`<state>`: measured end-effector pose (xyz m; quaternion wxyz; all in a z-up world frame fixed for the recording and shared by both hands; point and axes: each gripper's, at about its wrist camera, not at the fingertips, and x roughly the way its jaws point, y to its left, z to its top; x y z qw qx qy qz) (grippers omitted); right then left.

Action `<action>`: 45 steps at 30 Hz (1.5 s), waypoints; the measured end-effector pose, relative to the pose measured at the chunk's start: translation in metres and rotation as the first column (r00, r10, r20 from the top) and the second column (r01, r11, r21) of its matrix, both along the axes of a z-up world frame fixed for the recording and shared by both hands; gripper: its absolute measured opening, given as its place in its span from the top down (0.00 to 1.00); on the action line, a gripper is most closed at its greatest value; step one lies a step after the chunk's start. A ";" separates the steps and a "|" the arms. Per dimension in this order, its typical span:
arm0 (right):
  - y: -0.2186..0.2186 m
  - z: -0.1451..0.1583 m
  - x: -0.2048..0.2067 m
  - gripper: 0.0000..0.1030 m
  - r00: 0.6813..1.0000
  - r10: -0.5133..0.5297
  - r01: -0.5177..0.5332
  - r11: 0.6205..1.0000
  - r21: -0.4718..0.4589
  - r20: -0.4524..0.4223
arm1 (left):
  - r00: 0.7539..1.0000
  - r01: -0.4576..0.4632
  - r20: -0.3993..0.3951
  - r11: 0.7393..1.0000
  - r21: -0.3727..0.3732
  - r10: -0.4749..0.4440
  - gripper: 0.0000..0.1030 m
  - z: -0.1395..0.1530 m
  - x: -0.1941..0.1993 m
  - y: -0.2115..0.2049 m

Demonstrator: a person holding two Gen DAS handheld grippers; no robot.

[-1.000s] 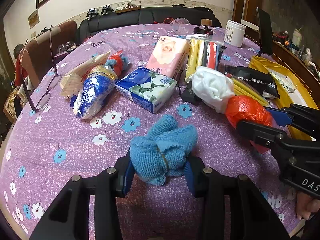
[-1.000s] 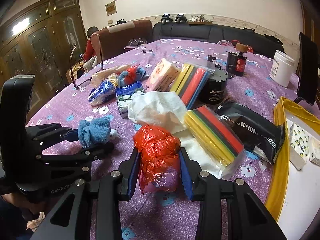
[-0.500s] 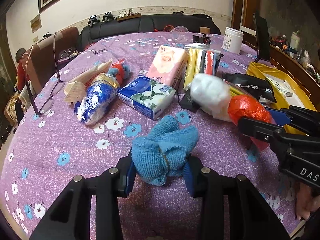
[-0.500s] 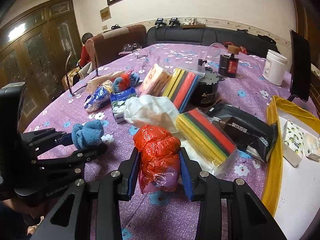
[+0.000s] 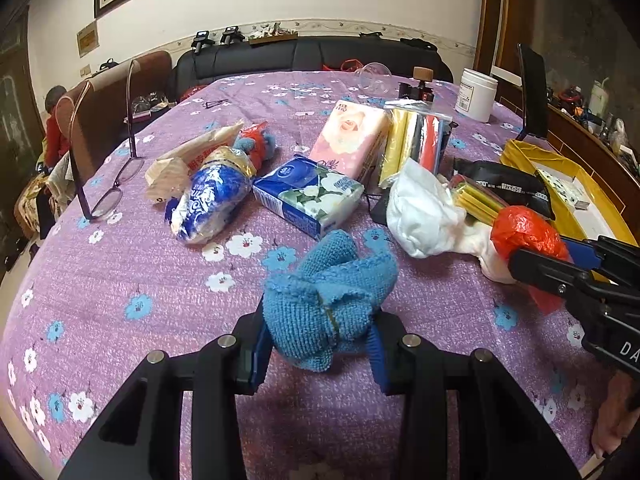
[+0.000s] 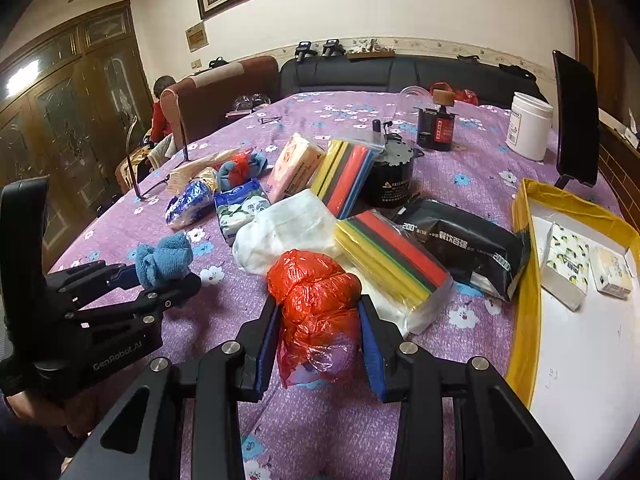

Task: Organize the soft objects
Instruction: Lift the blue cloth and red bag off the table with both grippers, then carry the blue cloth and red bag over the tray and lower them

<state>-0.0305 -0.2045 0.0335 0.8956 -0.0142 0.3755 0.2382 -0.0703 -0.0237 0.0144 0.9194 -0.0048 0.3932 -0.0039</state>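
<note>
My left gripper (image 5: 318, 346) is shut on a crumpled blue cloth (image 5: 326, 300) and holds it above the purple flowered tablecloth (image 5: 120, 280); the gripper (image 6: 156, 276) and the cloth (image 6: 164, 260) also show in the right wrist view. My right gripper (image 6: 320, 344) is shut on a bunched red plastic bag (image 6: 318, 300), seen at the right of the left wrist view (image 5: 528, 236). A white cloth (image 6: 284, 224) lies just beyond the bag. Tissue packs (image 5: 312, 196) and a blue-white bag (image 5: 208, 200) lie mid-table.
A yellow-rimmed white tray (image 6: 524, 280) with two small packs stands at the right. Colored strip packs (image 6: 392, 260), a black pouch (image 6: 464, 244), a black pot (image 6: 390, 184), a white jar (image 6: 528, 128) and glasses (image 5: 108, 196) crowd the table.
Both grippers have risen and pulled back a little with the blue cloth and the red bag held; the table items look farther away.
</note>
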 end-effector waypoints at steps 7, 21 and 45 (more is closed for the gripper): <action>-0.002 -0.002 0.001 0.60 0.998 0.039 -0.038 0.999 0.031 -0.042 | 1.000 -0.013 0.015 1.000 -0.008 0.013 0.62 0.007 -0.005 0.006; 0.012 -0.005 0.003 0.59 0.992 0.096 -0.094 0.995 0.029 -0.078 | 1.000 -0.024 -0.001 0.998 -0.051 0.024 0.62 0.003 -0.004 0.018; -0.054 0.024 0.000 0.59 0.998 -0.033 0.040 0.986 0.161 -0.048 | 0.995 0.095 0.034 0.995 -0.018 -0.095 0.62 0.034 -0.007 -0.038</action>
